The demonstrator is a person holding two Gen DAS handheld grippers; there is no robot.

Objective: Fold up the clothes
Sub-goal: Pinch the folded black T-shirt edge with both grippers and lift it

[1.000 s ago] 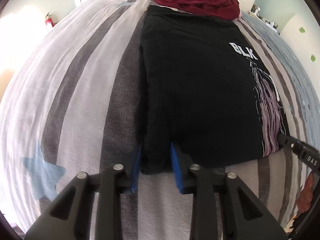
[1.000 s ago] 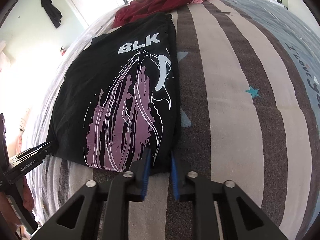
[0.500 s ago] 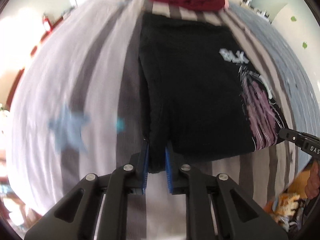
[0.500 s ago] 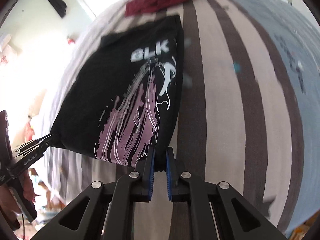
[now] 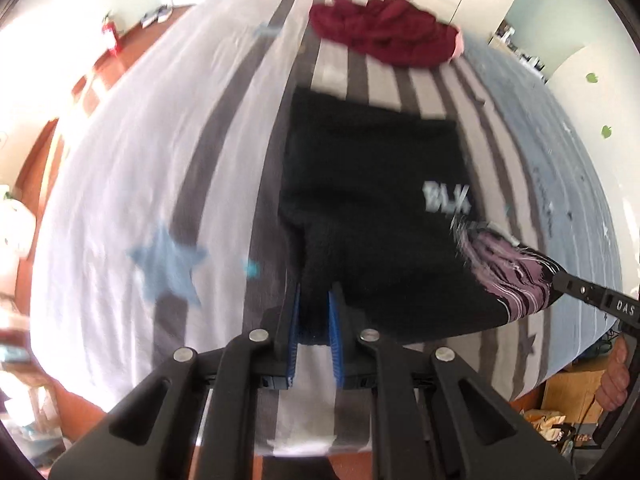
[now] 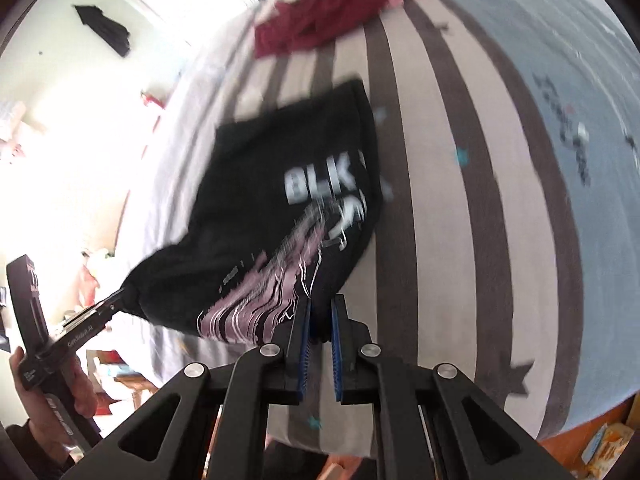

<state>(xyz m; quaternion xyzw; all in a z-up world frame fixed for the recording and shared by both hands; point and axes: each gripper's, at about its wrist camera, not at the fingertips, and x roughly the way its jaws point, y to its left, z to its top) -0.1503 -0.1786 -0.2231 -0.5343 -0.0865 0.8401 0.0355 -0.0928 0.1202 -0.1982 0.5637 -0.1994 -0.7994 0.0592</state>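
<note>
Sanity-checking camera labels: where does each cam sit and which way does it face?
Left wrist: on the left gripper, looking down along its fingers at the black T-shirt on the striped bed; the right gripper and its hand show at right.
Right wrist: on the right gripper, same downward look; left gripper at left.
Shared: T-shirt, bed, maroon garment.

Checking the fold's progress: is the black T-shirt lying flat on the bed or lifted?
Partly lifted. Its near edge hangs from both hand-held grippers; the far part of the black T-shirt rests on the bed.
</note>
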